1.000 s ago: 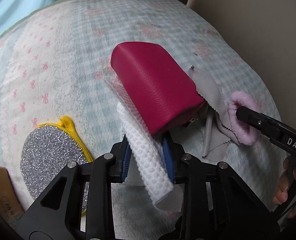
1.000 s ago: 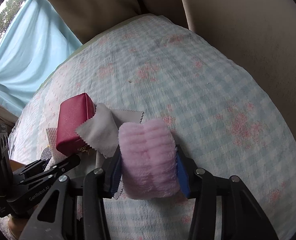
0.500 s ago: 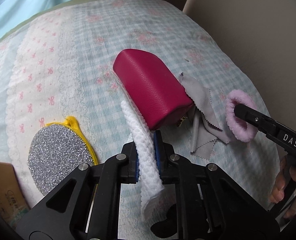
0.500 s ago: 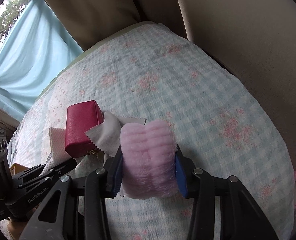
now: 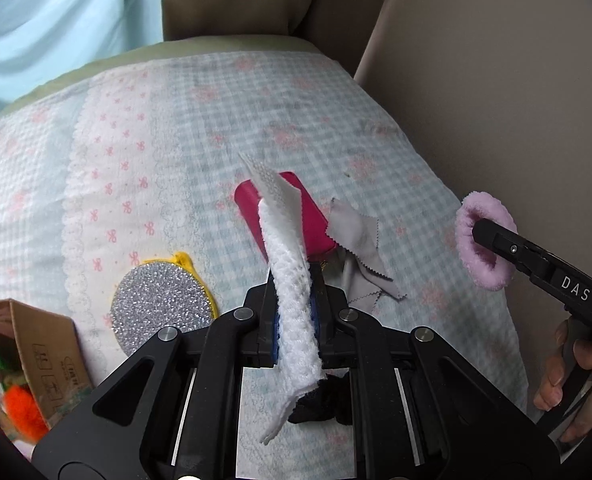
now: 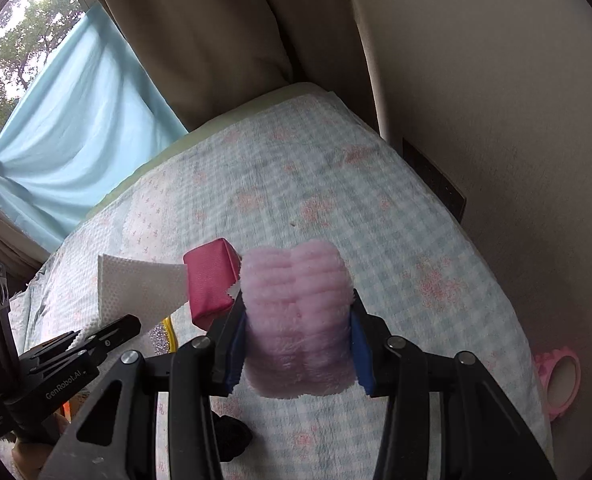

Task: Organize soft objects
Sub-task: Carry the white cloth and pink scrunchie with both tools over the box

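Both tongs loaded, cardboard box off to the lower left

Left tongs [image 5: 293, 316] are clamped on a white waffle cloth [image 5: 289, 276], whose long axis runs up the middle of the left wrist view, top end flopping over the red pouch [image 5: 296, 216] and bottom end hanging below the jaws. Right tongs [image 6: 296, 344] are squeezed on a fluffy pink band [image 6: 298, 320], seen at the right edge of the left wrist view, lifted off the bed [image 5: 175, 152]. Likely destination is the cardboard box [image 5: 35, 344] at the lower left of that view, already holding something orange; it lies to the left of the left tongs, beyond the silver scrubber [image 5: 161, 310], and the left hand is much the nearer. A grey cloth [image 5: 356, 248] and the pouch are not yet gathered.
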`<state>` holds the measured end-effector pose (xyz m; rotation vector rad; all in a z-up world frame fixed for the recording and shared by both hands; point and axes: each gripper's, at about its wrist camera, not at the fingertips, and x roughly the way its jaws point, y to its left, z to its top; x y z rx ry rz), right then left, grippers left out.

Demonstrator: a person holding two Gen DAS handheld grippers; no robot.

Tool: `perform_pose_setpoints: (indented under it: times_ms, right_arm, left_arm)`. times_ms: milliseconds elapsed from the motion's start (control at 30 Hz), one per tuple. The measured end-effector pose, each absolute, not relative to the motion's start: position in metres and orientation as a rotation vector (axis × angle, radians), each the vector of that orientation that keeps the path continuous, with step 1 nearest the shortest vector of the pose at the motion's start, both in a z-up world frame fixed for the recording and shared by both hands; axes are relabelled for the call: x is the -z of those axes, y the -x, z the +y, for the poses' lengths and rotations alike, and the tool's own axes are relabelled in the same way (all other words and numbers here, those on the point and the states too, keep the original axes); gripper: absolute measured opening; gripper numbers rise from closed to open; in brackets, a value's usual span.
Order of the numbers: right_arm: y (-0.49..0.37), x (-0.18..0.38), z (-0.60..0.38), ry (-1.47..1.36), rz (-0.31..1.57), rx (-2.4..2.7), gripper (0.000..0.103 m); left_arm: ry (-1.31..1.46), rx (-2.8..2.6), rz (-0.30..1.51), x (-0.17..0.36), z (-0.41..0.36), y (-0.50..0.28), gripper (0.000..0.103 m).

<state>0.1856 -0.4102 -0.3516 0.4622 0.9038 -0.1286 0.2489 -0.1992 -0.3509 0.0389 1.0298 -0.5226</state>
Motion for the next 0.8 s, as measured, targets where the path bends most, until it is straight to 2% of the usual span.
perform_pose_setpoints:
  times_ms: [433, 800]
  right_arm:
    - [-0.157, 0.221, -0.359, -0.374, 0.823, 0.107, 0.041]
    - [-0.143, 0.141, -0.255, -0.285, 0.779, -0.009, 0.041]
  left_arm:
    - [0.014, 0.466, 0.893, 0.202, -0.139, -0.202, 0.009]
    - [0.094, 0.386, 0.818, 0.137, -0.032, -0.170, 0.009]
